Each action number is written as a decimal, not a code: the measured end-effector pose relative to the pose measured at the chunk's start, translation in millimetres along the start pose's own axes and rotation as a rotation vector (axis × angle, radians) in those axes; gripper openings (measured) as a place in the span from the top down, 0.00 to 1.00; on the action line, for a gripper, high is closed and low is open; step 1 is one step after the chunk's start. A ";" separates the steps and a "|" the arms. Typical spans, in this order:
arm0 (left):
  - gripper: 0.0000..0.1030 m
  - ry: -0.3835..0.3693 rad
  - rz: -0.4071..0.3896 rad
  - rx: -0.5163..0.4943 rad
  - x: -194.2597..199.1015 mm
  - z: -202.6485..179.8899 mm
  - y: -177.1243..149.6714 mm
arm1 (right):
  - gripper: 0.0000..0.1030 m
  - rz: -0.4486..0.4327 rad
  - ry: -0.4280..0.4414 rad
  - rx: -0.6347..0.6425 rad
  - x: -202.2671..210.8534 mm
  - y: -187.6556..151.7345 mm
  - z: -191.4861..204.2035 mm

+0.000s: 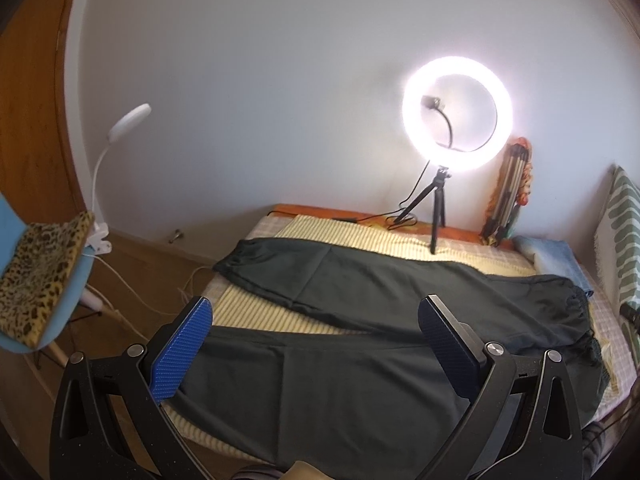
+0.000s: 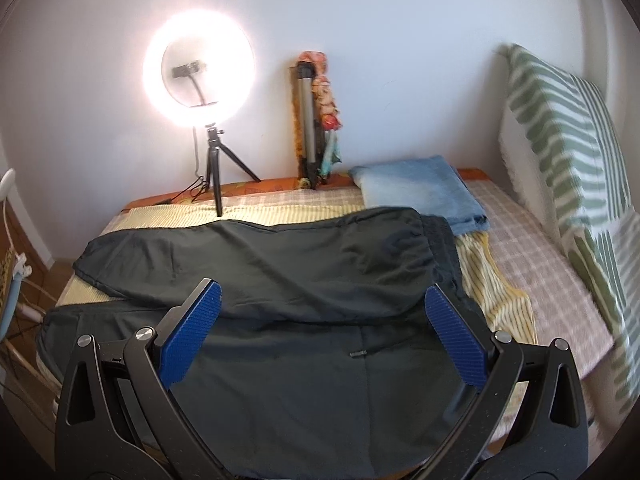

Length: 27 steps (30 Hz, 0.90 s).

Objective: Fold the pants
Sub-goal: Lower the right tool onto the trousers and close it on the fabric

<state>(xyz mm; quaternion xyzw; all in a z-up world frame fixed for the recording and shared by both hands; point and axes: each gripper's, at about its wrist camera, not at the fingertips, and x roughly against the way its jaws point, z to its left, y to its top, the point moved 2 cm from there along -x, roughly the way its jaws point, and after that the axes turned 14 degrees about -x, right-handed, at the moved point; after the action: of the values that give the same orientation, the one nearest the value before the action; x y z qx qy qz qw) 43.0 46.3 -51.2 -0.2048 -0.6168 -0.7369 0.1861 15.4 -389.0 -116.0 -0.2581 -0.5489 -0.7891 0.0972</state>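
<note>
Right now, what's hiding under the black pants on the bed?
Under the black pants lies a yellow striped cloth, peeking out at their edges, over a pink checked sheet. Whatever sits beneath the middle of the pants is covered, so nothing more can be seen.

Both wrist views look from close above the bed [image 1: 440, 246] toward the wall, sharing the ring light [image 2: 199, 65].

I see a bright ring light [image 2: 199, 65] on a small black tripod [image 2: 216, 168] by the white wall [image 2: 400, 20]. A folded blue towel [image 2: 424, 192] lies on the bed [image 2: 532, 264]. A green striped pillow [image 2: 560, 128] leans at the right. A leopard print cushion [image 1: 40, 276] sits on a blue chair [image 1: 74, 292].
</note>
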 end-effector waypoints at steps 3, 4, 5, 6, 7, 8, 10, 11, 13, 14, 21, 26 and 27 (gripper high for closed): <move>0.01 0.014 0.017 -0.015 -9.8 10.9 -2.4 | 0.00 0.004 0.024 0.043 -10.7 9.9 10.7; 0.01 0.018 0.021 -0.020 -12.8 14.0 -2.4 | 0.00 0.006 0.036 0.061 -16.5 14.4 14.7; 0.01 0.024 0.027 -0.024 -16.6 18.7 -2.3 | 0.00 0.008 0.043 0.070 -21.9 17.9 18.0; 0.01 0.027 0.029 -0.025 -20.6 23.8 -1.3 | 0.00 0.010 0.049 0.075 -26.3 21.1 19.5; 0.01 0.023 0.028 -0.022 -24.3 28.9 -0.3 | 0.00 0.014 0.066 0.084 -33.6 25.6 22.5; 0.01 0.022 0.031 -0.016 -27.3 32.7 0.4 | 0.00 0.021 0.083 0.087 -40.0 29.3 24.7; 0.01 0.007 0.029 0.002 -34.7 42.1 3.6 | 0.00 0.039 0.117 0.082 -53.3 36.8 27.6; 0.02 0.002 0.029 0.007 -38.3 45.3 5.1 | 0.00 0.052 0.142 0.074 -61.9 41.7 29.5; 0.05 -0.009 0.038 0.007 -48.6 51.5 9.1 | 0.00 0.066 0.190 0.073 -76.9 50.1 34.2; 0.06 -0.011 0.042 0.006 -51.8 52.7 10.2 | 0.00 0.077 0.206 0.082 -86.1 55.2 37.9; 0.08 -0.060 0.100 0.002 -93.2 56.7 19.2 | 0.00 0.205 0.264 0.217 -175.3 86.6 79.0; 0.08 -0.063 0.140 -0.013 -123.2 50.2 17.8 | 0.00 0.298 0.325 0.257 -238.3 84.5 105.2; 0.08 -0.070 0.152 -0.009 -129.9 48.2 16.4 | 0.01 0.312 0.332 0.270 -251.0 81.8 110.2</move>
<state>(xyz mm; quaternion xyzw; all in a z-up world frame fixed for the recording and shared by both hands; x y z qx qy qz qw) 165.1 93.8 -99.1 -0.2774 -0.6021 -0.7160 0.2188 297.1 -351.5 -149.1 -0.1913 -0.5790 -0.7158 0.3402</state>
